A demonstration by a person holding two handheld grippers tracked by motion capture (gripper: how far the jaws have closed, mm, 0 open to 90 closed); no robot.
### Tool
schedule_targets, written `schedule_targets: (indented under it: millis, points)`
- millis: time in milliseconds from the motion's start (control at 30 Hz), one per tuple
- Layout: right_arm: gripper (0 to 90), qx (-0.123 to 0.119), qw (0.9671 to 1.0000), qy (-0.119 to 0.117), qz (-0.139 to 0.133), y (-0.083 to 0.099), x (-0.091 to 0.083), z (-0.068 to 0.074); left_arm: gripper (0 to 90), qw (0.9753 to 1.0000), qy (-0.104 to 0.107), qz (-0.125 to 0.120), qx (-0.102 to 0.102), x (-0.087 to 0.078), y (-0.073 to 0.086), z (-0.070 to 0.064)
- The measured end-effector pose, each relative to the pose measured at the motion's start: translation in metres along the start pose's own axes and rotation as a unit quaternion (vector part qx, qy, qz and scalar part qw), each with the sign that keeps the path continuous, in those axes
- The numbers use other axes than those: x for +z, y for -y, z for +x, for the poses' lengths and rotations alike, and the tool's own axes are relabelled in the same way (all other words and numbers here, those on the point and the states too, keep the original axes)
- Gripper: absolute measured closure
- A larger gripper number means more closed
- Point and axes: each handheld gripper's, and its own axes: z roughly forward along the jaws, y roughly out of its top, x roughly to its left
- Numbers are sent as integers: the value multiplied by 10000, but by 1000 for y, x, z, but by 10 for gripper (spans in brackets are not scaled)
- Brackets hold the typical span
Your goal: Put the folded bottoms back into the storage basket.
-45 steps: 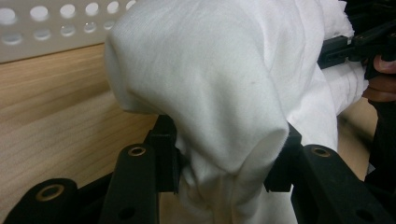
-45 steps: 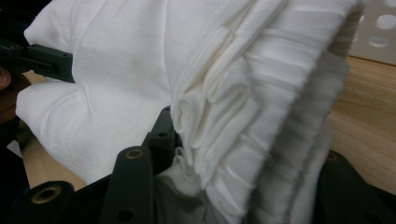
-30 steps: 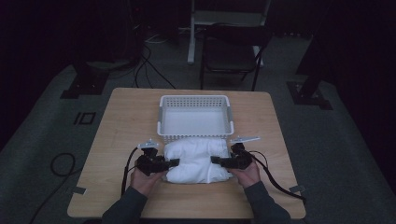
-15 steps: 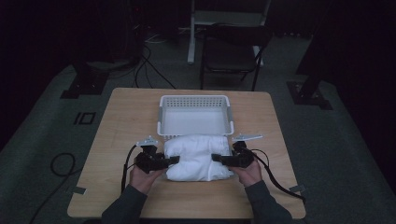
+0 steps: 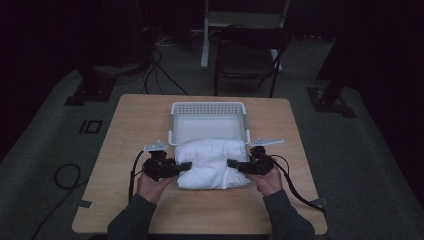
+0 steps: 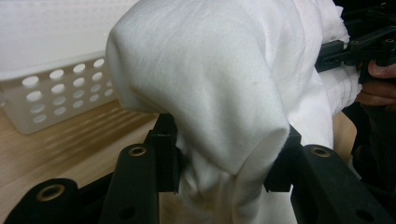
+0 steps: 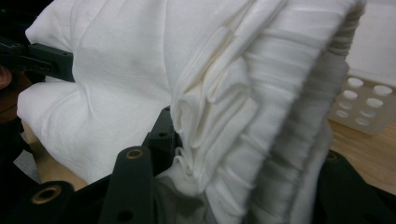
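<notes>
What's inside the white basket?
The basket looks empty: its pale floor shows, with nothing lying in it. But the white cloth, pinched by the left tool and right tool, bulges over the near rim and hides that edge.

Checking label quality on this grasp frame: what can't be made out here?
- Basket inside, near part: high view, the lifted white cloth covers it.
- Left gripper fingertips: left gripper view, cloth wraps them.
- Right gripper, the jaw at the right of its view: right gripper view, cloth folds hang over it.
- Table under the cloth: high view, hidden by the bundle.
- Kind of cloth item: too bunched to tell.
</notes>
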Motion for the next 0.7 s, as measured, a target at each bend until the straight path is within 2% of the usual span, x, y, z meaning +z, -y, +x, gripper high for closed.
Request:
schedule_targets:
  millis: [700]
  points:
    - [543, -116, 9998, 81, -113, -23, -8, 3, 571, 9999, 15, -113, 36, -7, -20, 0]
